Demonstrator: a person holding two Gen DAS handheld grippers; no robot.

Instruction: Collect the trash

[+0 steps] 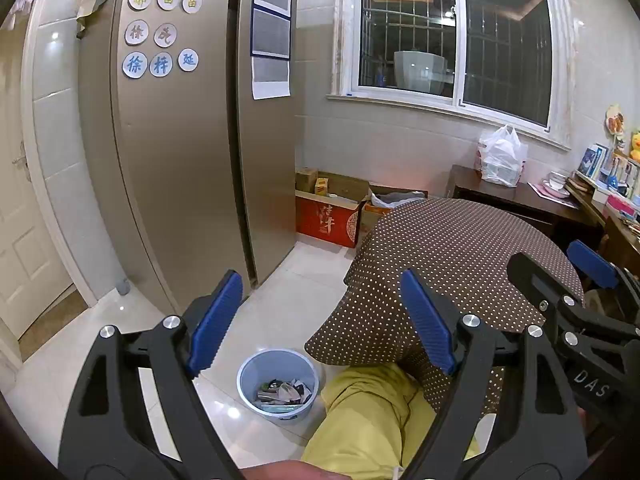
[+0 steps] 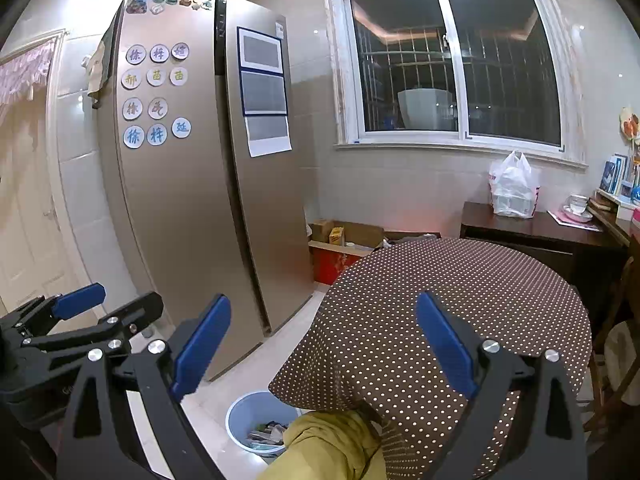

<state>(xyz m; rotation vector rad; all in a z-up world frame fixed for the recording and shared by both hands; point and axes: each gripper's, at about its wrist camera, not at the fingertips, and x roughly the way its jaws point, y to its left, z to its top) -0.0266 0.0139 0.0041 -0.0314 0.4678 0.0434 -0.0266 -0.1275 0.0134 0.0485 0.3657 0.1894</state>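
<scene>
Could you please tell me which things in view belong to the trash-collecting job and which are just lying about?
Belongs to the job:
- blue bin on the floor
- paper scraps inside it
- left gripper, open
- right gripper, open

Just lying about:
- fridge
- white plastic bag
- cardboard boxes
- dotted tablecloth

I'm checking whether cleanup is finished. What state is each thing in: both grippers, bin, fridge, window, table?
Left hand-held gripper: open, empty.
Right hand-held gripper: open, empty.
Blue bin: upright on the floor, trash inside.
Fridge: doors closed.
Window: shut.
Table: covered by dotted cloth, nothing on it.
</scene>
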